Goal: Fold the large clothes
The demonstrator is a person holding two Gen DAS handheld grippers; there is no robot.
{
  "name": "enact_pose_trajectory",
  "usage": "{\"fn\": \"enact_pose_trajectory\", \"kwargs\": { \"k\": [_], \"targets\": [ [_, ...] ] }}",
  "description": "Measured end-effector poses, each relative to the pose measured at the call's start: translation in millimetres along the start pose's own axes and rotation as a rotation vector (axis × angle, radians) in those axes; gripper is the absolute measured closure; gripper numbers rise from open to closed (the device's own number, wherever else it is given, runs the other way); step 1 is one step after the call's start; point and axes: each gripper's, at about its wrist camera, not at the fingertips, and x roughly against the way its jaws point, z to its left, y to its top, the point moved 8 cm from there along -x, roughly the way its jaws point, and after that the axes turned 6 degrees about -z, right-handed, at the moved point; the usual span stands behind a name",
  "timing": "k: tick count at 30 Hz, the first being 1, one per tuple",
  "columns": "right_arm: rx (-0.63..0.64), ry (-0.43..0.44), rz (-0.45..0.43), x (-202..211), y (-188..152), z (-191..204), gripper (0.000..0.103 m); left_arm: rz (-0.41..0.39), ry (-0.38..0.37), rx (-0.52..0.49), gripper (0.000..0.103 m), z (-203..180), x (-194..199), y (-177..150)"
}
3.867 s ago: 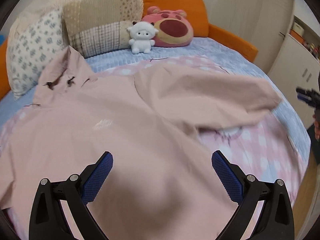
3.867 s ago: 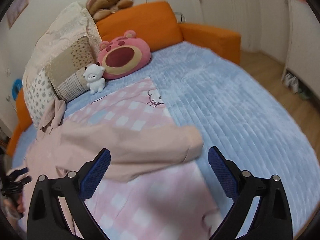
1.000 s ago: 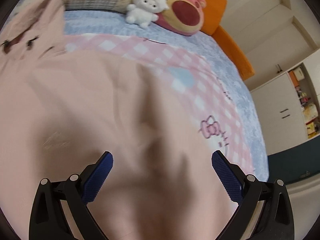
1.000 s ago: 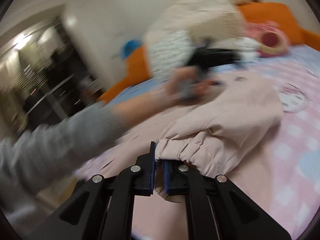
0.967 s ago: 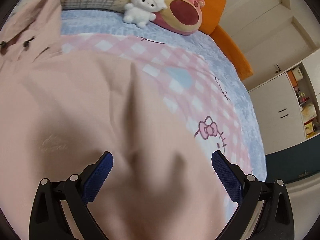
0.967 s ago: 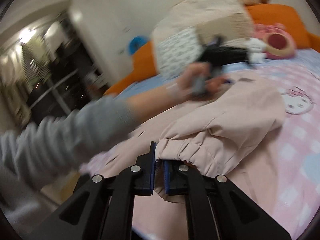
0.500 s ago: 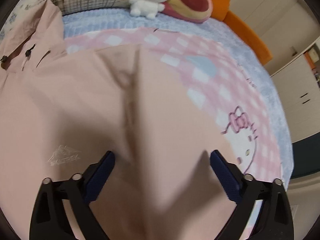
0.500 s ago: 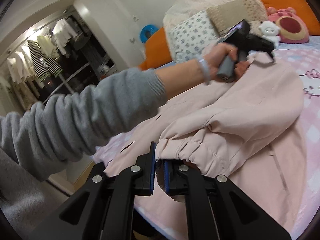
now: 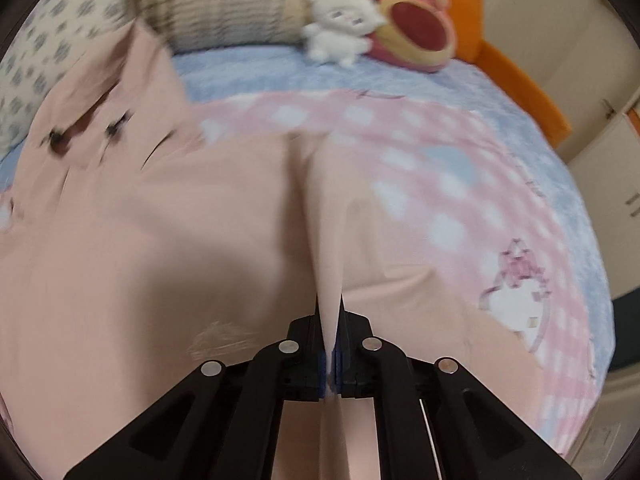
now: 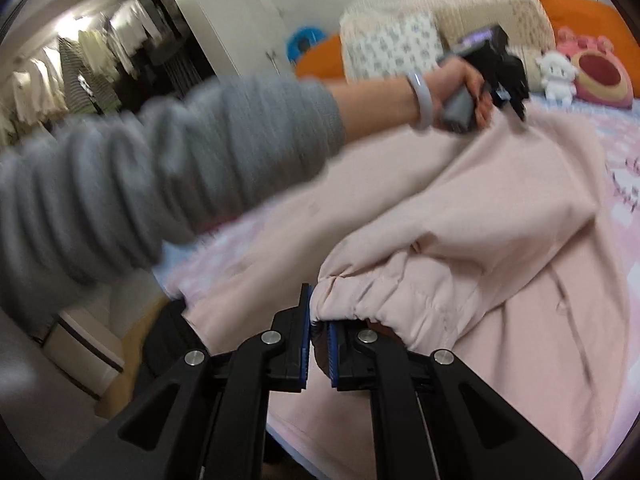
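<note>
Early in the fold, by the look of it. Pink hooded jacket spread across the pink checked blanket on the bed, hood toward the pillows. Left gripper just closed, jaws now pinching a raised ridge of jacket fabric near the shoulder. Right gripper clamped on the elastic sleeve cuff, sleeve drawn in over the body. Still to come, judging from this: laying that sleeve flat, the other side, then folding the body up.
</note>
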Motion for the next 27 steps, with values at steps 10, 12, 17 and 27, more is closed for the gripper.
{"fn": "enact_pose_trajectory", "kwargs": {
  "k": [10, 12, 17, 27],
  "targets": [
    [0.071, 0.04, 0.177, 40, -46, -8, 0.025, -0.048, 0.005, -0.056, 0.016, 18, 16, -18],
    [0.044, 0.021, 0.102, 74, -19, -28, 0.025, -0.106, -0.029, -0.074, 0.016, 17, 47, -16],
    [0.131, -0.349, -0.078, 103, 72, -124, 0.032, -0.11, -0.229, -0.034, 0.016, -10, 106, -47],
    [-0.146, -0.273, -0.124, 10, 202, -287, 0.092, 0.094, -0.441, -0.273, 0.031, -98, 158, -263]
  ]
}}
